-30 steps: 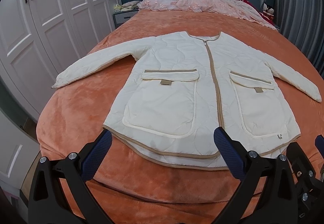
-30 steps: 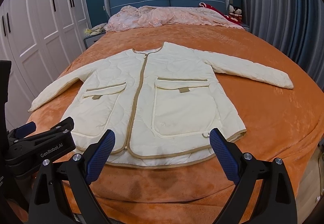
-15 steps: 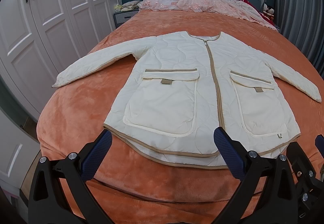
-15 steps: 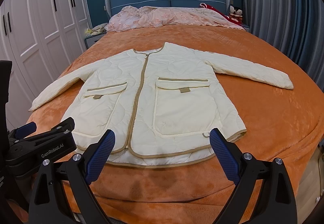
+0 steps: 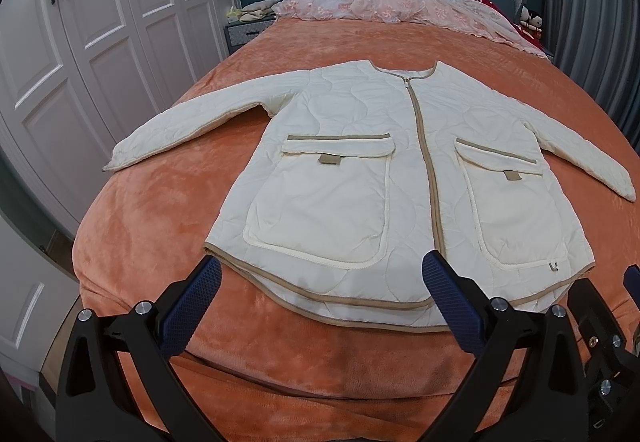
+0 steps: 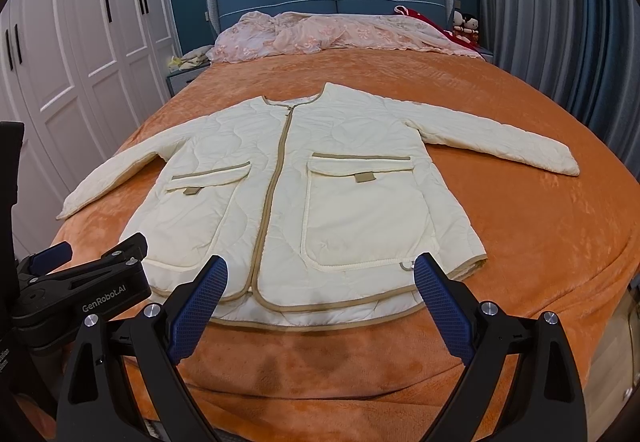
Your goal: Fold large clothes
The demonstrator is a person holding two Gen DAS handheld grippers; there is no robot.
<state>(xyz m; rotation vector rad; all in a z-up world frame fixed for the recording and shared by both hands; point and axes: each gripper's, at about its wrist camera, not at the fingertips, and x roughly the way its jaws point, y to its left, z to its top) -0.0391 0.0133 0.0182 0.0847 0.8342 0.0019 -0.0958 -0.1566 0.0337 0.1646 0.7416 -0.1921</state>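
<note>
Jacket (image 5: 360, 178), cream with tan trim, lies flat and zipped on the orange bed (image 5: 152, 226), sleeves spread, its hem just beyond the fingertips of both grippers. Left gripper (image 5: 320, 282) and right gripper (image 6: 320, 278) hover with fingers spread wide, holding nothing.

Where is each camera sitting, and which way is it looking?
Left wrist: sits on the left gripper at the foot of the bed, looking toward the headboard over the jacket; its own open fingers show, with the right gripper at the right edge.
Right wrist: sits on the right gripper beside it, facing the same way; its own open fingers show, with the left gripper at the left edge.
Shared: the jacket lying flat, the bed, the pink quilt, the wardrobe.
</note>
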